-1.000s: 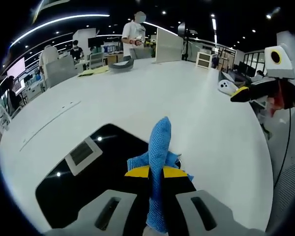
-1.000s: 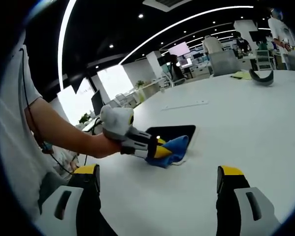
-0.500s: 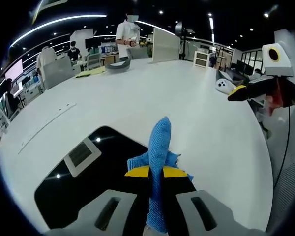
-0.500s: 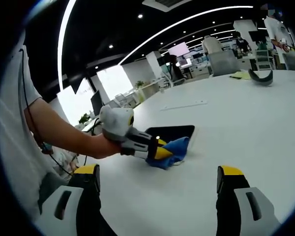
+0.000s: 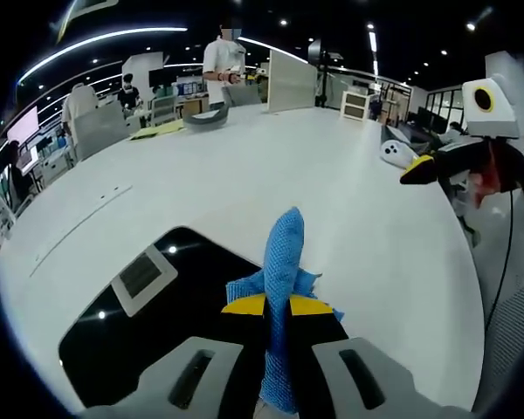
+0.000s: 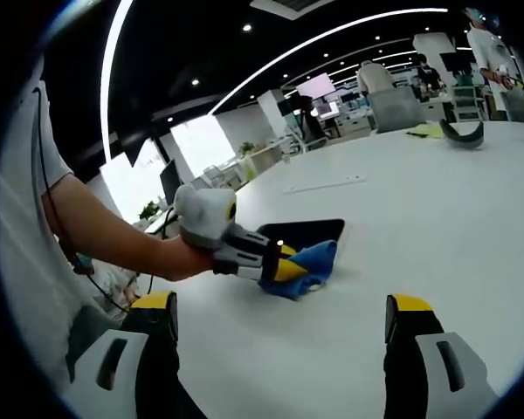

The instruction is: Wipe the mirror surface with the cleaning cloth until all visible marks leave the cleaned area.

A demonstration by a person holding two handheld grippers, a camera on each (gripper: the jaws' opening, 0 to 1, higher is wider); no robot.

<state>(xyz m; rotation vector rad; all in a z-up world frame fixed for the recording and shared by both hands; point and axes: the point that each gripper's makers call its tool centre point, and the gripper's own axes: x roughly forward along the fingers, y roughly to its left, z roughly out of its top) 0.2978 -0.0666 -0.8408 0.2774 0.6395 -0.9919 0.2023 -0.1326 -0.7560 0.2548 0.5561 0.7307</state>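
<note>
White bench (image 5: pixel 244 166) spans an open office under strip lights. We find the left tongs (image 5: pixel 276 307) clamped on the blue cleaning cloth (image 5: pixel 282 262), which stands up between the yellow-tipped jaws. The cloth rests at the right edge of the dark mirror (image 5: pixel 113 323), which lies flat on the bench and reflects ceiling lights. We see the right tongs (image 6: pixel 279 319) with jaws spread wide, holding nothing, above bare bench well apart from the mirror (image 6: pixel 301 233). A person (image 5: pixel 224 65) stands at the far side.
</note>
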